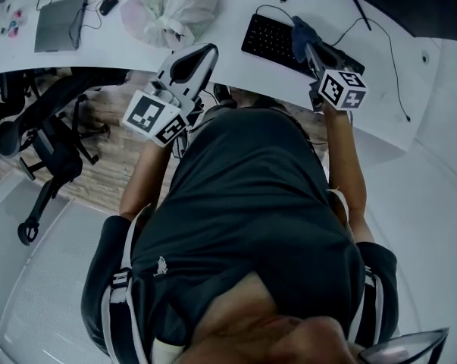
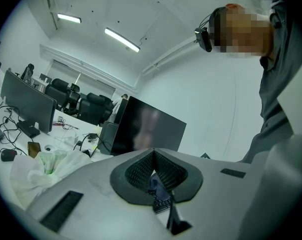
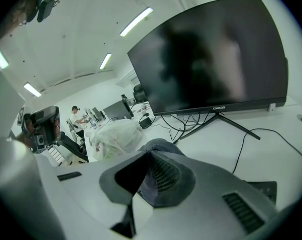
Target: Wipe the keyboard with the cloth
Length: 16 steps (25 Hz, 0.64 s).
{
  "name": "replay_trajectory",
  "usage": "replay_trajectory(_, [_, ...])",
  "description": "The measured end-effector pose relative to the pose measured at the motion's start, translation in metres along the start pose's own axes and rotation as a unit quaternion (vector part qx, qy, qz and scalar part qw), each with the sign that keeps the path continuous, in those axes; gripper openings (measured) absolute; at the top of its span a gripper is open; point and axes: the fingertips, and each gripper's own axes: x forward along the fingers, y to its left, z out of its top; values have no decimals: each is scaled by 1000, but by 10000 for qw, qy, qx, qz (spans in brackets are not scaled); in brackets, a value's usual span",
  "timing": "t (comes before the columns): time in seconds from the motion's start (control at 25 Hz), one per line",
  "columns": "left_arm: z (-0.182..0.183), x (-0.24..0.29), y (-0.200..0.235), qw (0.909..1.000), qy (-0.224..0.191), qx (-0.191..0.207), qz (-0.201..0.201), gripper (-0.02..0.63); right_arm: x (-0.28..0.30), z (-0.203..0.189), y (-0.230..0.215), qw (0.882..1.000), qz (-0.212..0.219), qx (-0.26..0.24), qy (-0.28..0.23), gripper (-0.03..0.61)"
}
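Observation:
A black keyboard (image 1: 267,38) lies on the white desk (image 1: 236,67) in front of the person; a small part of the keyboard (image 2: 162,203) shows below the left jaws. My right gripper (image 1: 310,50) hovers over the keyboard's right half, shut on a bunched blue-grey cloth (image 1: 302,35). In the right gripper view the cloth (image 3: 162,145) bulges out above the gripper (image 3: 152,156), pinched between its jaws. My left gripper (image 1: 207,51) is held near the desk's front edge, left of the keyboard. In its own view the left gripper (image 2: 153,153) is shut, its pads meeting with nothing between them.
A white plastic bag (image 1: 175,6) sits left of the keyboard, a grey laptop (image 1: 59,23) farther left. A dark monitor (image 3: 211,59) on a stand rises behind the keyboard, with cables (image 1: 380,44) across the desk. A black office chair (image 1: 46,139) stands at the left.

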Motion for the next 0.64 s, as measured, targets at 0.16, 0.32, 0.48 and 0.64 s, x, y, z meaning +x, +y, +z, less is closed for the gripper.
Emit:
replay_trajectory(0.16, [0, -5, 5, 10000, 31, 7, 77, 5, 5, 1, 5, 10000, 62, -16, 43, 28])
replay_trajectory(0.32, [3, 0, 12, 10000, 8, 46, 61, 6, 0, 5, -1, 10000, -13, -18, 82, 29])
replay_trajectory(0.48, [9, -6, 29, 9998, -50, 190, 49, 6, 1, 4, 3, 9999, -71, -52, 88, 29])
replay_trajectory(0.64, [15, -20, 50, 9992, -34, 399, 18, 6, 6, -3, 14, 9999, -118, -34, 120, 29])
